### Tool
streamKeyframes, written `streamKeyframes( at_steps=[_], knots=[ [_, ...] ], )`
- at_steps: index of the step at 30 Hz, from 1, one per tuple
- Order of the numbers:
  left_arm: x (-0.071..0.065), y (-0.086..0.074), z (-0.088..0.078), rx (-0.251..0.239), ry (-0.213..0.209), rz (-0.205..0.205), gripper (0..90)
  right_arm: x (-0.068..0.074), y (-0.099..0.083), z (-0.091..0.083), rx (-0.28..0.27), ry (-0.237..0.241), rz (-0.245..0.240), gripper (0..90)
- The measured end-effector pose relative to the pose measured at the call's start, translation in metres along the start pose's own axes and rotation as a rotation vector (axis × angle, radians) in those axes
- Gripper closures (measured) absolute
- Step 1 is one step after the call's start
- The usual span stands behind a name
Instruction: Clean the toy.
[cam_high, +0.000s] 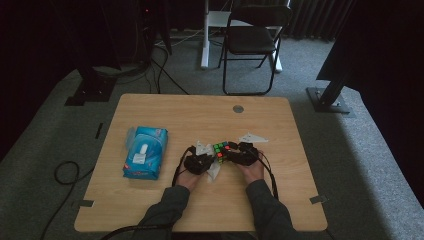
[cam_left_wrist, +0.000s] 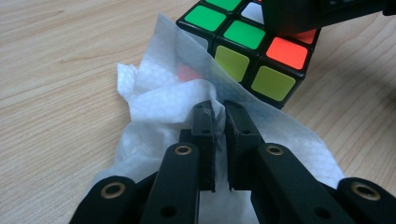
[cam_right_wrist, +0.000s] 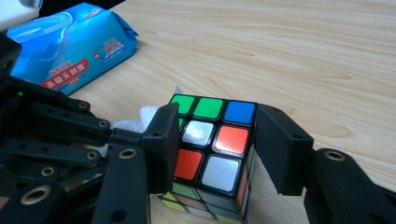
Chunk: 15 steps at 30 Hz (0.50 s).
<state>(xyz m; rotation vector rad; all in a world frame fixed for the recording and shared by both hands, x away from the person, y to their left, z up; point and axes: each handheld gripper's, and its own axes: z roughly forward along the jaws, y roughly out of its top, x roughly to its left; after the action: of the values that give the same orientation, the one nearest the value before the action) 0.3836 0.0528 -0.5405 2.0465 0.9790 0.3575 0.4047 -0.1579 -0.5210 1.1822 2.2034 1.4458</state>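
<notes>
From above, a person's two hands meet near the middle of a pale wood-grain desk (cam_high: 200, 112), the left tool (cam_high: 202, 159) and right tool (cam_high: 235, 152) flanking a cube (cam_high: 220, 149). A blue wipes pack (cam_high: 145, 151) lies to the left, its long axis running away from the person.

In the left tool view, the jaws are pinched together on a crumpled, dimpled white wipe (cam_left_wrist: 154, 100) draped against the cube's green and yellow side.

In the right tool view, the jaws bracket the glossy black-framed cube, its sides square against both pads; contact looks firm, though the right pad's touch is unclear.
</notes>
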Motion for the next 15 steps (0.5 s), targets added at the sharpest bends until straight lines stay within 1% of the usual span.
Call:
streamKeyframes(
  at_steps=[2,4,6,9,11,14,15],
  knots=[
    [0.000,0.004,-0.006,-0.031,-0.013,-0.010,83.9,0.000,0.000,0.000,0.000,0.000,0.001,50.6],
    [-0.001,0.008,-0.012,-0.053,-0.014,-0.004,83.7,0.000,0.000,0.000,-0.002,0.002,0.003,50.5],
    [-0.001,0.011,-0.014,-0.059,-0.015,0.013,83.7,0.000,0.000,0.000,-0.003,0.003,0.005,50.5],
    [-0.003,0.010,-0.014,-0.052,-0.022,0.001,83.8,-0.001,-0.001,0.000,-0.003,0.004,0.009,50.5],
    [-0.006,0.008,-0.012,-0.028,-0.015,0.014,84.1,-0.001,-0.001,0.000,-0.003,0.005,0.009,50.5],
    [-0.006,0.004,-0.004,0.033,-0.023,0.029,83.7,-0.001,-0.001,0.000,-0.003,0.006,0.011,51.0],
    [-0.005,0.003,-0.001,0.061,-0.024,0.032,83.2,-0.001,-0.001,0.000,-0.003,0.006,0.011,50.9]
  ],
)
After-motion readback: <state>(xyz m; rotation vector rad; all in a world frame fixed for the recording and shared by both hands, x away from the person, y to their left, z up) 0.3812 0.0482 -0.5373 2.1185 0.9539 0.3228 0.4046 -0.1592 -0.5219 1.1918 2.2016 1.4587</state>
